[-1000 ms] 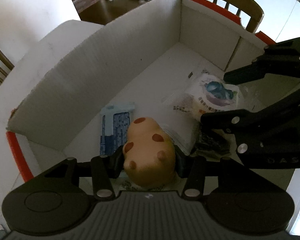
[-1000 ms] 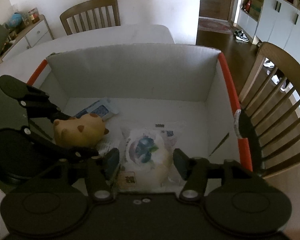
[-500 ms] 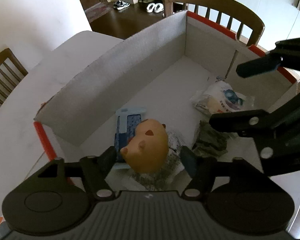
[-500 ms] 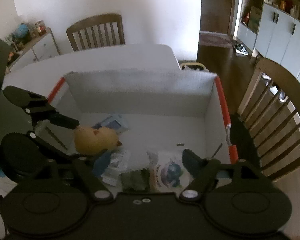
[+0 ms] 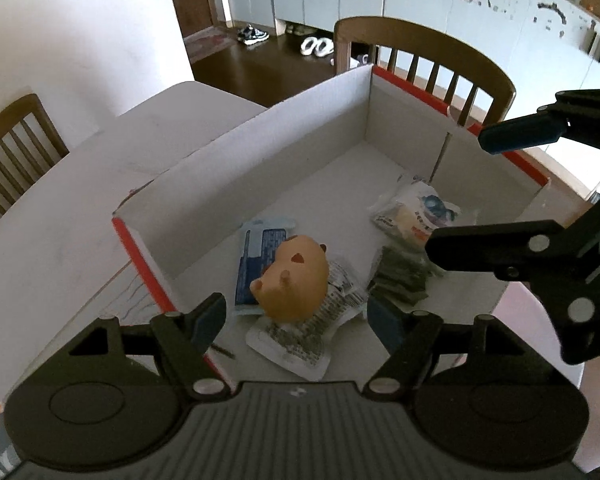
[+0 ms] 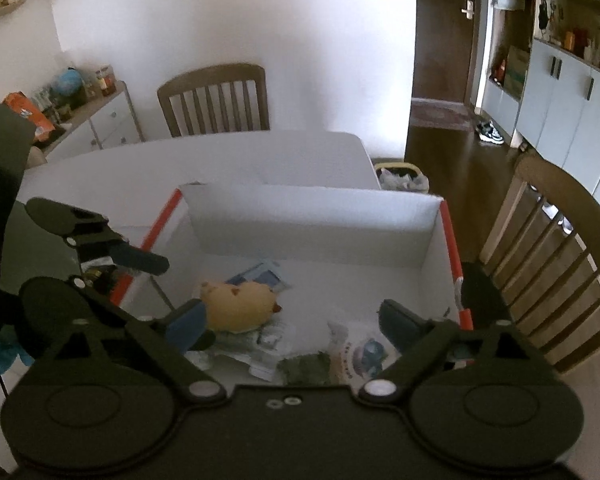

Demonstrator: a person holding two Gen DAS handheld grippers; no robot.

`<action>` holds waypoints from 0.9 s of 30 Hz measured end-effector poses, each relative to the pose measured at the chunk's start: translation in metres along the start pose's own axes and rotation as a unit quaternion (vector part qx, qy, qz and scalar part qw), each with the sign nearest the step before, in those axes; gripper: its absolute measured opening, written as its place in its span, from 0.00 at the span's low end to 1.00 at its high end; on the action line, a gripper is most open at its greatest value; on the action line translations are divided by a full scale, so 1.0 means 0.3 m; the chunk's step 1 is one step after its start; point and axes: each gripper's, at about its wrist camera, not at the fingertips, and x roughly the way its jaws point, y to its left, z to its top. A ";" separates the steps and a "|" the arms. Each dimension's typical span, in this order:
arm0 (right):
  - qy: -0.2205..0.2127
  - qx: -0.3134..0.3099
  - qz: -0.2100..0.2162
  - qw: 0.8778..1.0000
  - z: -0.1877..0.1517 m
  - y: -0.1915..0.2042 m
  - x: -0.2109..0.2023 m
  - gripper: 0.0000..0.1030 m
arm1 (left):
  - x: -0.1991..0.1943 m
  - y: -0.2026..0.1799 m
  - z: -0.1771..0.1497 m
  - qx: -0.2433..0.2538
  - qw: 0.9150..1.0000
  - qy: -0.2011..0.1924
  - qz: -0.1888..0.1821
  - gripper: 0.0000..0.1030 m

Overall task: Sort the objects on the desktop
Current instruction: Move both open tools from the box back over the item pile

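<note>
1. the left gripper (image 5: 296,320) hung over the near end of the white cardboard box (image 5: 260,160), its blue-padded jaws spread wide with nothing clamped between them; the pads stood clear of the toy on either side.
2. the right gripper (image 6: 296,320) hovered over the same box from the other side, its jaws opening and gripping nothing; the packets showed below the gap, untouched.
3. just beyond the left gripper's fingertips (image 5: 210,316) a yellow-orange animal toy (image 5: 296,280) with brown spots lay on the box floor, resting partly on a clear printed packet (image 5: 300,340).
4. a blue-and-white flat packet (image 5: 260,256) lay under the toy's far side, reaching toward the long box wall.
5. to the right of the toy sat a small dark-green bundle (image 5: 400,280), which may have been a wrapped snack; the picture was too dim to tell.
6. beyond the bundle lay a clear bag with a blue round print (image 5: 416,212), partly hidden behind a finger of the right gripper in the left wrist view.
7. the box, edged with red-orange flaps (image 5: 140,260), stood on a white table (image 5: 60,220).
8. wooden slat-back chairs (image 5: 424,52) stood around the table, one right behind the box's far corner.
9. farther off, shoes (image 5: 252,34) lay on a dark wood floor before pale cabinets (image 5: 460,8).
</note>
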 end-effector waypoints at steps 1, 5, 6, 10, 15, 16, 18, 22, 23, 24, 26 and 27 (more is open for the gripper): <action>-0.003 0.000 0.001 1.000 0.000 0.007 -0.008 0.93 | -0.010 0.003 -0.006 -0.003 1.000 -0.003 0.001 0.76; -0.010 -0.002 0.002 1.000 -0.001 0.038 -0.034 0.94 | -0.053 0.020 -0.036 -0.010 1.000 -0.019 0.002 0.86; -0.012 -0.003 0.002 1.000 -0.002 0.048 -0.042 0.95 | -0.063 0.024 -0.044 -0.012 1.000 -0.022 0.002 0.86; -0.030 -0.004 0.007 1.000 -0.004 0.085 -0.080 0.97 | -0.125 0.060 -0.081 -0.026 0.999 -0.039 0.002 0.86; -0.056 0.002 0.009 0.998 -0.002 0.136 -0.127 0.99 | -0.208 0.116 -0.127 -0.053 0.997 -0.064 0.007 0.86; -0.060 0.002 0.008 0.998 -0.003 0.149 -0.135 0.99 | -0.228 0.129 -0.137 -0.061 0.996 -0.068 0.008 0.86; -0.068 0.000 0.008 0.998 -0.003 0.176 -0.150 0.99 | -0.261 0.147 -0.156 -0.073 0.994 -0.075 0.013 0.86; -0.074 -0.003 0.004 0.997 -0.002 0.230 -0.159 0.99 | -0.323 0.183 -0.195 -0.091 0.992 -0.088 0.010 0.87; -0.074 -0.004 0.003 0.997 -0.001 0.243 -0.158 0.99 | -0.337 0.192 -0.206 -0.095 0.991 -0.091 0.008 0.87; -0.075 -0.004 0.003 0.997 -0.002 0.257 -0.157 0.99 | -0.351 0.202 -0.219 -0.099 0.991 -0.095 0.007 0.87; -0.076 -0.002 0.002 0.997 -0.002 0.283 -0.157 0.99 | -0.376 0.220 -0.243 -0.107 0.989 -0.100 0.010 0.87; -0.078 -0.003 0.002 0.997 -0.004 0.298 -0.158 0.99 | -0.388 0.230 -0.256 -0.110 0.988 -0.103 0.010 0.87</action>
